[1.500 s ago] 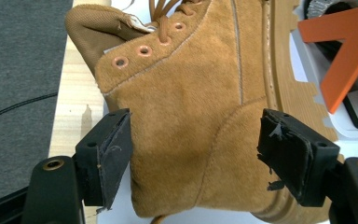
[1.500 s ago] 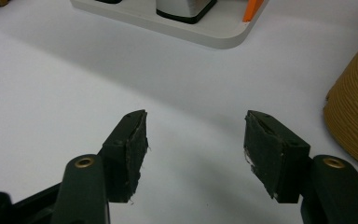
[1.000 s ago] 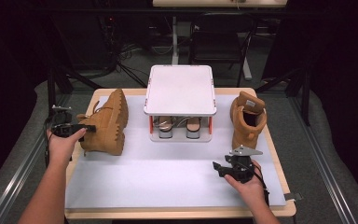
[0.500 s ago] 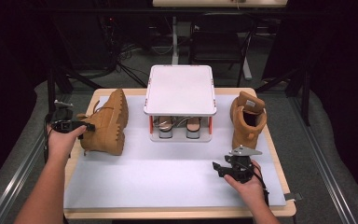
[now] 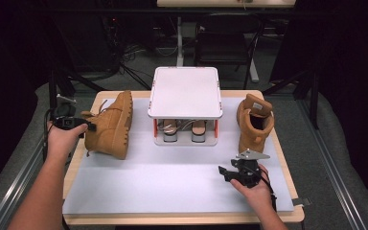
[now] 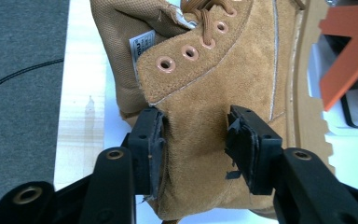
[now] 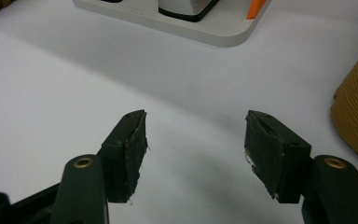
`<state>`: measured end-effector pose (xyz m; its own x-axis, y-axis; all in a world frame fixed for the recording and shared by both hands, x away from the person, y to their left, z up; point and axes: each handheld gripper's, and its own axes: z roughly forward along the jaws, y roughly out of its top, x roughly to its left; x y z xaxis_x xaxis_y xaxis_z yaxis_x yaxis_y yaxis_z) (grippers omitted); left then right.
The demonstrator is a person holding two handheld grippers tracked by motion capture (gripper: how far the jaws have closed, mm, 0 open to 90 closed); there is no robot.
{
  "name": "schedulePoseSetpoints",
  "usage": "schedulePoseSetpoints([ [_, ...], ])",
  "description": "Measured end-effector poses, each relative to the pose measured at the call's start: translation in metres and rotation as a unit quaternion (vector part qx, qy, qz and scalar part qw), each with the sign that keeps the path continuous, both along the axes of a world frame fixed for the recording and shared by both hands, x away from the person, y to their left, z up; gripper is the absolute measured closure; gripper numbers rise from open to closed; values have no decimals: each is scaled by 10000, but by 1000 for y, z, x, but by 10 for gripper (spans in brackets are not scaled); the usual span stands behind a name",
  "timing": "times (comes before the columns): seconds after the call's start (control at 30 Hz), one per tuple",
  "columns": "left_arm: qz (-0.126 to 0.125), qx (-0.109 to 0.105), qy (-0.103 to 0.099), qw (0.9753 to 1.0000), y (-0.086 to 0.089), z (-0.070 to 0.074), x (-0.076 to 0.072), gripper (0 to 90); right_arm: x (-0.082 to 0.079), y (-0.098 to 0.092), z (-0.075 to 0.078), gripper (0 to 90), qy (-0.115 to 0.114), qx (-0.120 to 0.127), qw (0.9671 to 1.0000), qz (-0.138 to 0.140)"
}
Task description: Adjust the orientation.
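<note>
Boot [image 6: 223,93]: left tongs [image 6: 196,140] straddle heel; right tongs [image 7: 196,149] wide, empty.

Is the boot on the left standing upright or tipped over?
Tipped over. The left boot lies on its side on the white mat, its lugged sole facing the shoe rack. The left tongs straddle its heel.

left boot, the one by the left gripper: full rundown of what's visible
The left boot is tan suede-like, with metal-ringed eyelets, tan laces, a white tongue label and a lugged tan sole. It lies on its side on the white mat, sole toward the white shoe rack, at the table's left. The left gripper has its jaws around a fold of the ankle collar; one pad presses the suede, but I can't tell whether the other touches.
</note>
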<state>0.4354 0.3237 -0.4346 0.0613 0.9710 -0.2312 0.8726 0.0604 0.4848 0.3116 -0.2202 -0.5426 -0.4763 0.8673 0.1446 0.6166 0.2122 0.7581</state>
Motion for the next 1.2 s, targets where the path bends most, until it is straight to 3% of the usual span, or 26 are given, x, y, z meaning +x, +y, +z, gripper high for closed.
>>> schedulePoseSetpoints([
  [0.17,-80,53,175,9998,-4,9,4,646,0,-1,1,385,10,3,10000,-12],
  [0.4,-230,-13,258,9994,-12,21,8,720,1,-3,1,385,18,49,10000,-7],
  [0.5,-318,21,284,9991,-20,26,10,726,1,-4,1,385,16,59,10000,-32],
  [0.63,-395,-88,294,9987,-27,29,13,728,1,-4,1,386,12,84,10000,-42],
  [0.77,-340,-121,303,9989,-31,27,15,718,1,-4,2,385,11,95,9999,-31],
  [1.0,-286,-459,296,9981,-30,21,19,699,1,-4,2,385,15,95,10000,-14],
  [1.13,-291,-871,281,9954,-28,15,21,700,1,-3,1,385,18,78,10000,-18],
  [1.2,-318,-882,244,9953,-29,16,21,729,1,-3,1,385,30,81,10000,7],
])
